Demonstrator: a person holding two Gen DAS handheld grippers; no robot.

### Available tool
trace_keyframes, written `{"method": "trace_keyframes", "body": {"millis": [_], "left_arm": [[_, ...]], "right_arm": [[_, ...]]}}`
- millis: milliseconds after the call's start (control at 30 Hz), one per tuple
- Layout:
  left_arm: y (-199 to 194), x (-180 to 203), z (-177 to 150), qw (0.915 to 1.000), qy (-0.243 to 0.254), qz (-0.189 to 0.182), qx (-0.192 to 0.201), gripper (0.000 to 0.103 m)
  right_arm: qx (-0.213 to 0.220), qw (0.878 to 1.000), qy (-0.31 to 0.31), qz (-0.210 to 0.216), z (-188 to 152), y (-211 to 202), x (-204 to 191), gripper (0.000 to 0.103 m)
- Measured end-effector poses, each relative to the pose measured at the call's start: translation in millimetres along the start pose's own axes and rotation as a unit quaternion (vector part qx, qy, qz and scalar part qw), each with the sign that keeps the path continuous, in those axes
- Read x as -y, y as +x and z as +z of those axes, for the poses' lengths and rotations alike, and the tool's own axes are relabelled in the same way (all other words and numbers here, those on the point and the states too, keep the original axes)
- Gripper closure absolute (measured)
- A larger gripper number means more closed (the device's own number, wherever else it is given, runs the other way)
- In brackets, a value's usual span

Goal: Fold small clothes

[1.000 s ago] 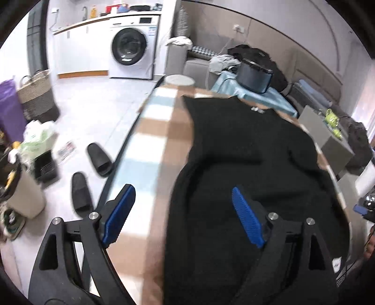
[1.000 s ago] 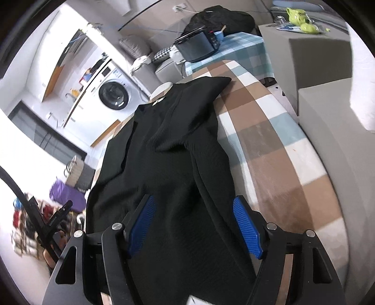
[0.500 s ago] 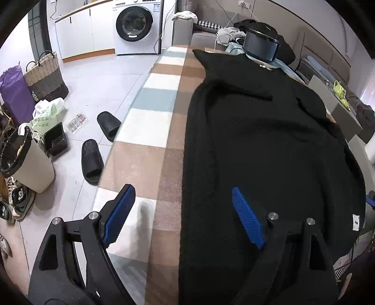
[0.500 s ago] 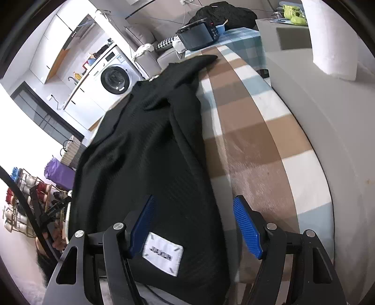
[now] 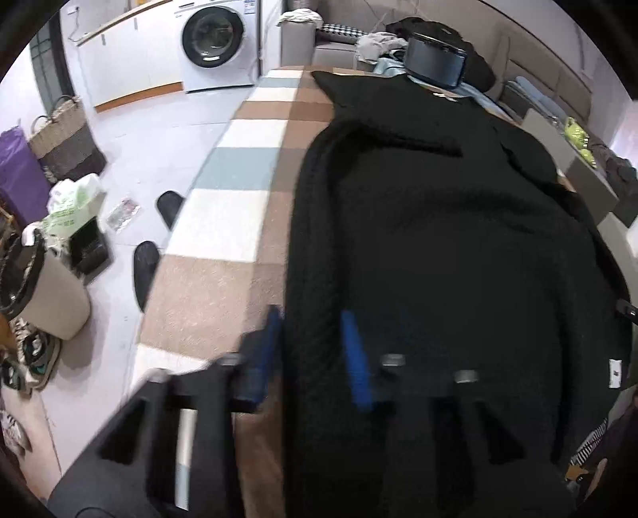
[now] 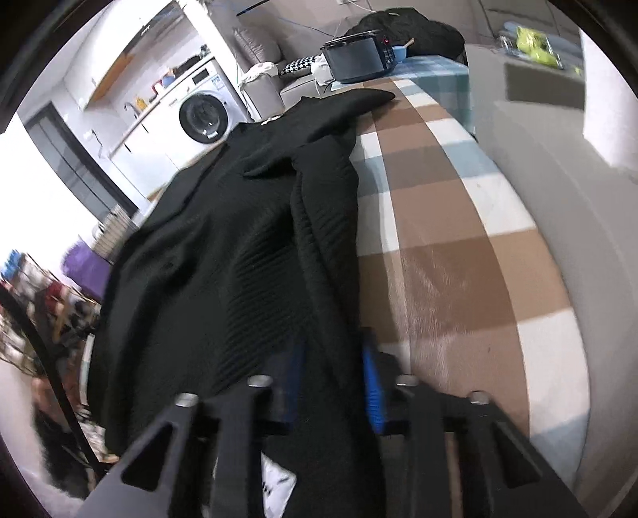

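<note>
One black sweater (image 5: 438, 239), knit, laid lengthwise on a counter (image 5: 223, 223) covered in brown, white and blue checks; it stretches ahead of both tongs to the counter's far end.

Left tongs (image 5: 313, 350): blue pads narrowed around the sweater's left hem edge, one pad on the check cloth side, the other over the knit. Fabric lies between them; blur hides whether they press it fully.

Right tongs (image 6: 333, 382): blue pads closed in on the sweater's right hem edge, a ridge of knit pinched between them. White label (image 6: 277, 484) just below, near the hem.

Sleeve (image 6: 319, 131) folded across the body, ahead of the right tongs.

Ahead, beyond the counter's far end: dark cooker (image 6: 357, 55) and washing machine (image 5: 213, 38). Left of the left tongs, on the floor: two black slippers (image 5: 143, 267), a bin (image 5: 44, 295), and a basket (image 5: 65, 139).
</note>
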State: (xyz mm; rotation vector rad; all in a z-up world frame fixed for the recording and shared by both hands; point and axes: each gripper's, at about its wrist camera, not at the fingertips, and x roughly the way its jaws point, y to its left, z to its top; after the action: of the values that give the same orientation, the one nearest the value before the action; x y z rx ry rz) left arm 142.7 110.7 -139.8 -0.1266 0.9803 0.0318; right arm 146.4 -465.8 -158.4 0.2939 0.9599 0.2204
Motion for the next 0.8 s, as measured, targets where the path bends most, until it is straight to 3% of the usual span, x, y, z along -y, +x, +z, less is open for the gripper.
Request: {"method": "trace_keyframes", "body": {"millis": [33,200,333,533,700,800], "left_arm": [[0.0,1.0,2.8,1.0000,0.001,0.000,0.002,0.095],[-17.6,-2.9,11.7,0.9990,-0.016,-0.005,0.041,0.100],[-41.5,-15.9,25.0,0.9953,-0.044,-0.022,0.084,0.100],[-72.2,-19.3,30.3,0.9913,-0.045,-0.039,0.117,0.100],[-96.1,-18.6,11.9,0.9900,-0.040,-0.039,0.129,0.100],[-115.6,-22.5,-1.3,0.9885,-0.043,-0.040,0.139,0.100]], "right_arm": [[0.005,1.000,-0.004,-0.004,1.9,0.4,-0.1,0.097],[0.064,0.997,0.023,0.024,12.6,-17.8,10.6,0.098],[0.121,0.988,0.076,0.054,25.7,-41.2,29.5,0.098],[0.133,0.981,0.097,0.101,38.1,-46.8,37.1,0.098],[0.139,0.974,0.096,0.148,28.1,-58.1,37.7,0.098],[0.144,0.974,0.084,0.156,16.7,-71.1,35.1,0.098]]}}
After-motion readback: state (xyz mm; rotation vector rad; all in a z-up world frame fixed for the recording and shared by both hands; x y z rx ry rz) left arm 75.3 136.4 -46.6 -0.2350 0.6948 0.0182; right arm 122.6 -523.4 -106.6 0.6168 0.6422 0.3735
